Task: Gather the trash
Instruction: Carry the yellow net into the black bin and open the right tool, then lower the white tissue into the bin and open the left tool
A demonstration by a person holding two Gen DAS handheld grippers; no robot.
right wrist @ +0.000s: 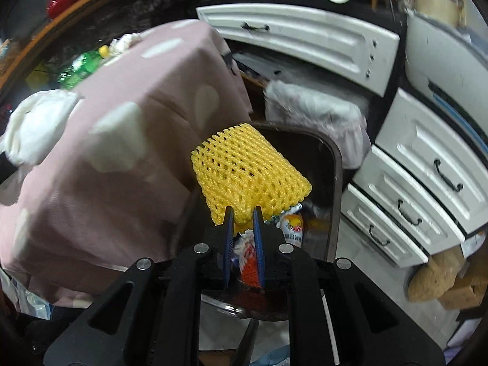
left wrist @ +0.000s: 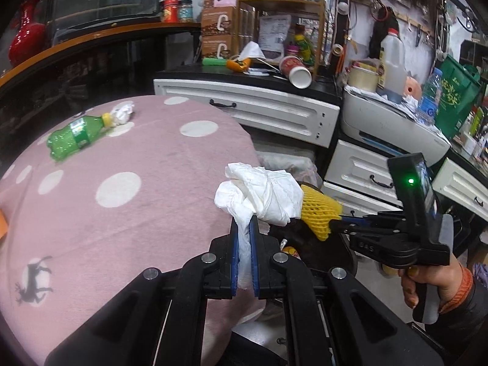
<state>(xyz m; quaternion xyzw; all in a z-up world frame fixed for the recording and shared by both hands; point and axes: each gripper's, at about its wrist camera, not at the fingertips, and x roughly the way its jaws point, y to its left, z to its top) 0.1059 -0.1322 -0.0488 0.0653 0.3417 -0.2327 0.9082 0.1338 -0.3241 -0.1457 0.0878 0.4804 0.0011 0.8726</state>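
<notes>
My left gripper (left wrist: 244,225) is shut on a crumpled white tissue (left wrist: 262,193) at the right edge of the pink dotted tablecloth (left wrist: 137,213). My right gripper (right wrist: 243,213) is shut on a yellow foam fruit net (right wrist: 248,172) and holds it above a dark bin (right wrist: 331,164) that holds wrappers. The net (left wrist: 318,210), the right gripper (left wrist: 338,222) and the tissue (right wrist: 36,128) also show in the opposite wrist views. A green plastic bottle (left wrist: 74,135) and another crumpled tissue (left wrist: 122,113) lie on the far left of the cloth.
White drawer cabinets (left wrist: 262,109) stand behind and right of the bin. A tipped paper cup (left wrist: 296,71) and clutter sit on the black counter. A printer (left wrist: 390,128) with bottles on it is at right. A red vase (left wrist: 26,39) stands on a shelf at left.
</notes>
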